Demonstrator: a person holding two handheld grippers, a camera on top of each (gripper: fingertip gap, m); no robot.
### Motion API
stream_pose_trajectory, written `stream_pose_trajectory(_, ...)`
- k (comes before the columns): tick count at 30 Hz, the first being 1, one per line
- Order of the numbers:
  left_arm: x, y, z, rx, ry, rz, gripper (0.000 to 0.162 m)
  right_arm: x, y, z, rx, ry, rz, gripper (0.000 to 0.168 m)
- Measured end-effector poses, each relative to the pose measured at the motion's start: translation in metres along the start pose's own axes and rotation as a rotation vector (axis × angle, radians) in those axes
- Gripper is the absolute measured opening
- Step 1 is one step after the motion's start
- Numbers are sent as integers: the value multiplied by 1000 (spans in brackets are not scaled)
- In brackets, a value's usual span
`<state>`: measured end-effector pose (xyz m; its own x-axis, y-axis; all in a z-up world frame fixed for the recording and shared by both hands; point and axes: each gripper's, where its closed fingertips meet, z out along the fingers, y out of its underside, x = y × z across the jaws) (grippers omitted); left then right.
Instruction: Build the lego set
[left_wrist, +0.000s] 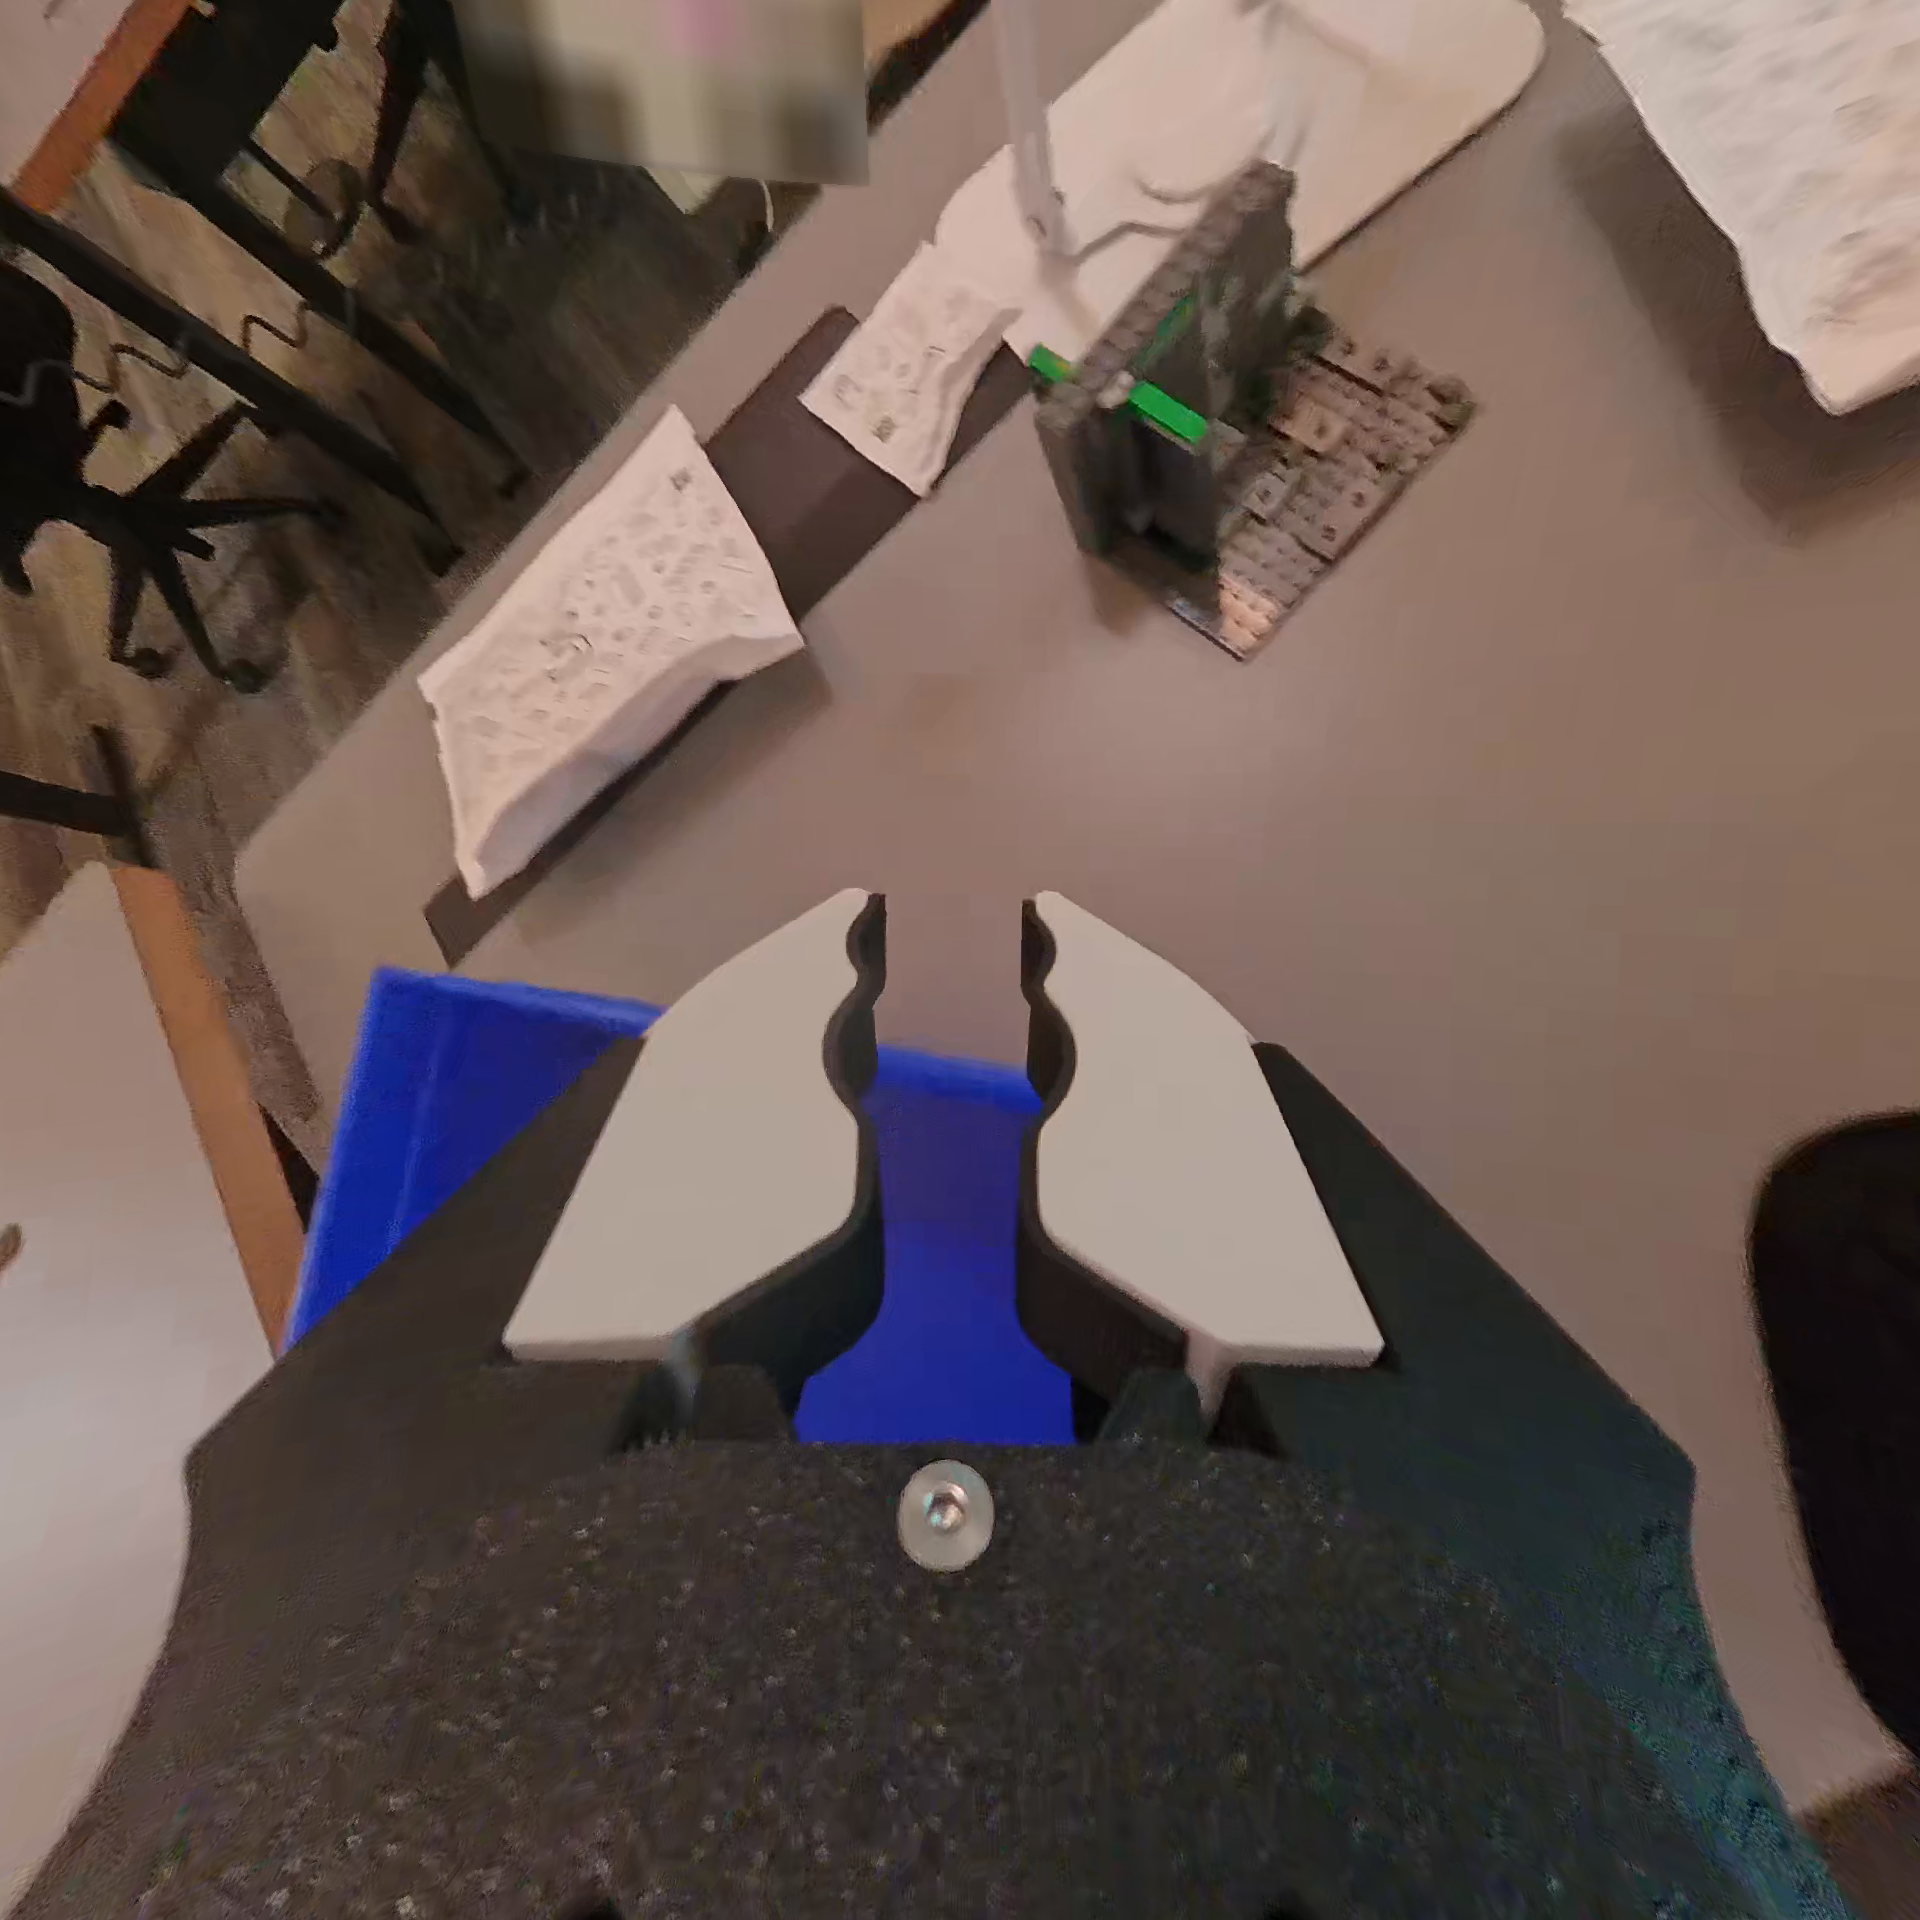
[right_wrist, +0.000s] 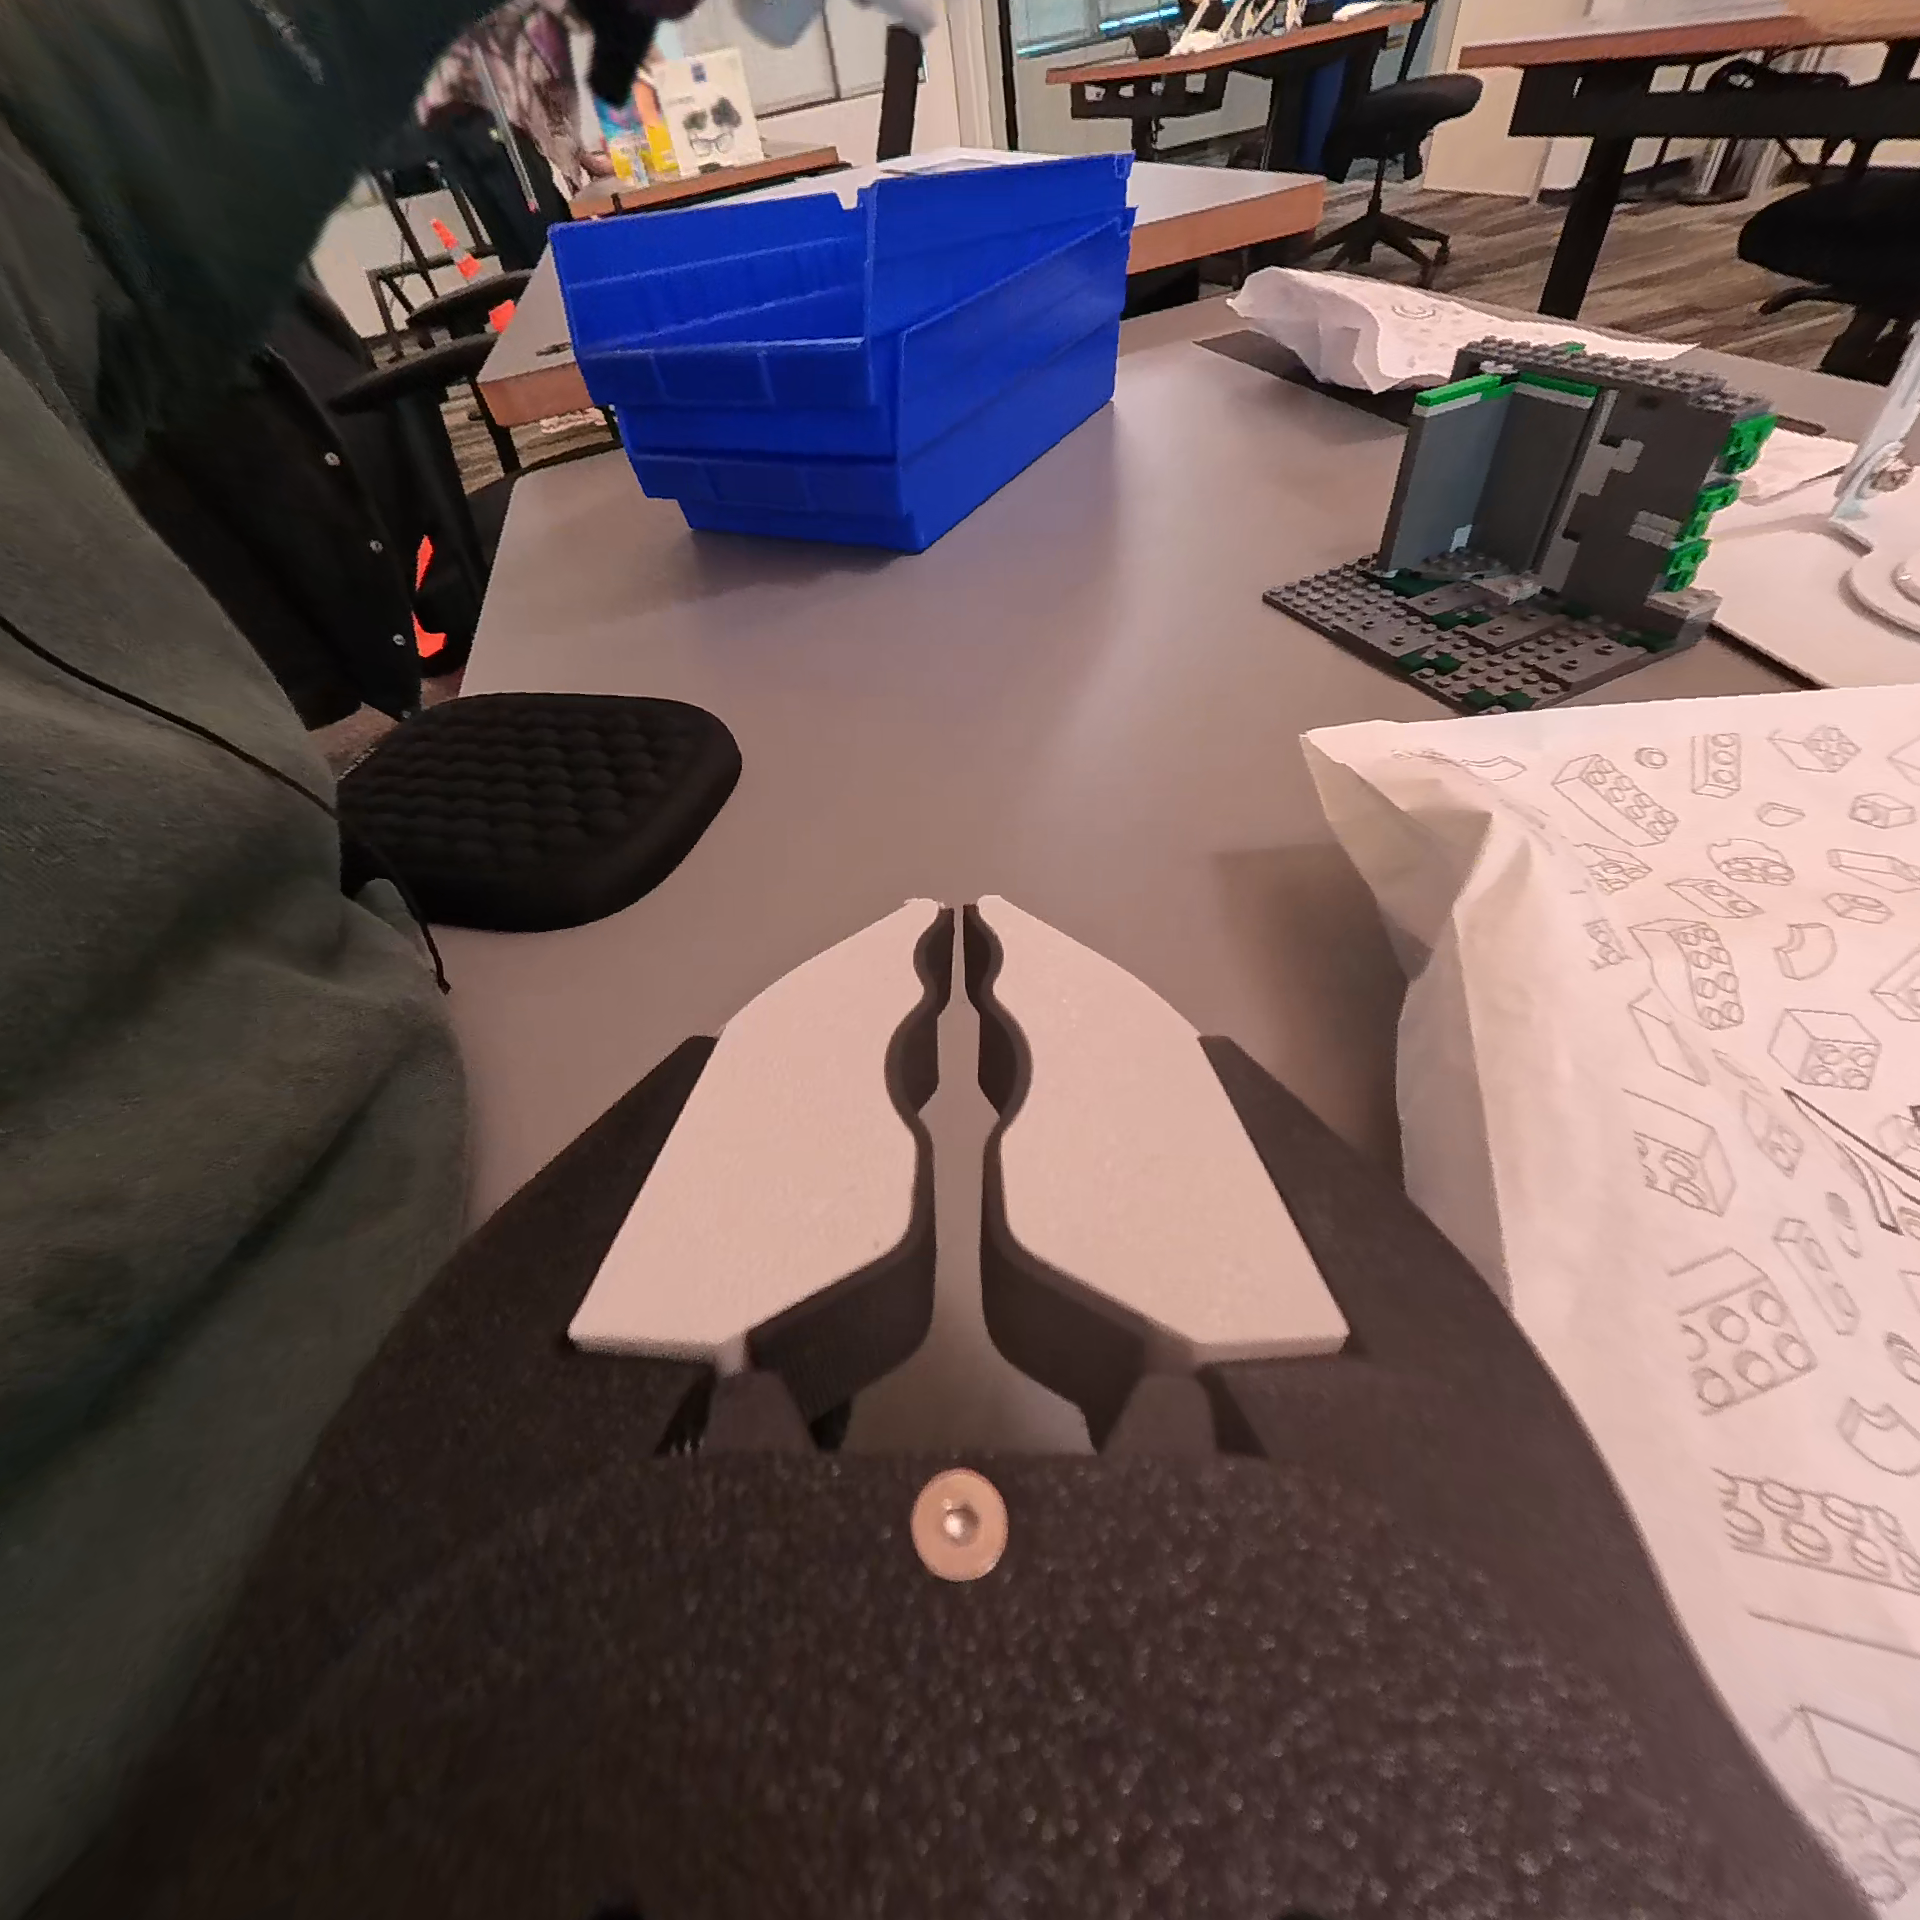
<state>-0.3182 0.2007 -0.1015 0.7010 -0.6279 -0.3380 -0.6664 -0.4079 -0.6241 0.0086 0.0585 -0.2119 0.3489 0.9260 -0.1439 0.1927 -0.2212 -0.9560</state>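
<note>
- While the left gripper hangs high above the grey table, its two pale fingers stand moderately apart with nothing between them; only bare tabletop and blue plastic show through the gap.
- Beneath that gripper, at the table's near left corner, lies the stack of blue bins, partly hidden by the gripper's black body.
- Farther along the table, toward the upper right of the left wrist view, sits the partly built lego model: a dark grey wall with green bricks, upright on a studded grey base plate.
- Two white paper bags printed with brick outlines lie along the table's left edge, near a dark strip, well apart from the left gripper.
- The right gripper is low over the table, its fingers drawn nearly together, leaving only a thin slit at the tips and gripping nothing.
- Seen from the right wrist view, the lego model stands well ahead and to the right, its grey walls forming a corner with green bricks along the top and right edge.
- A large white paper bag, printed with brick drawings, lies just beside the right gripper on its right.
- The blue bins, nested unevenly, rest far ahead to the left.
- A black textured pad sits at the table's left edge, beside a person's dark green sleeve.
</note>
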Motion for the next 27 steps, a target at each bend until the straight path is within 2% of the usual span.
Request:
stream_pose_trajectory(5,40,64,-20,-129,60,-33,37,-2,0,0,0,-3,-6,1)
stream_pose_trajectory(8,60,112,-14,-237,117,-45,44,-3,-1,0,0,-3,-12,1)
stream_pose_trajectory(11,64,151,-2,-336,104,-15,50,-3,-1,0,-1,4,-16,1)
stream_pose_trajectory(14,54,183,9,-445,37,116,42,-3,-1,1,-5,9,-24,1)
stream_pose_trajectory(15,47,185,12,-446,-1,164,31,-4,-1,1,-6,11,-26,1)
stream_pose_trajectory(27,16,186,25,-460,-28,279,32,-1,3,2,-21,24,-19,1)
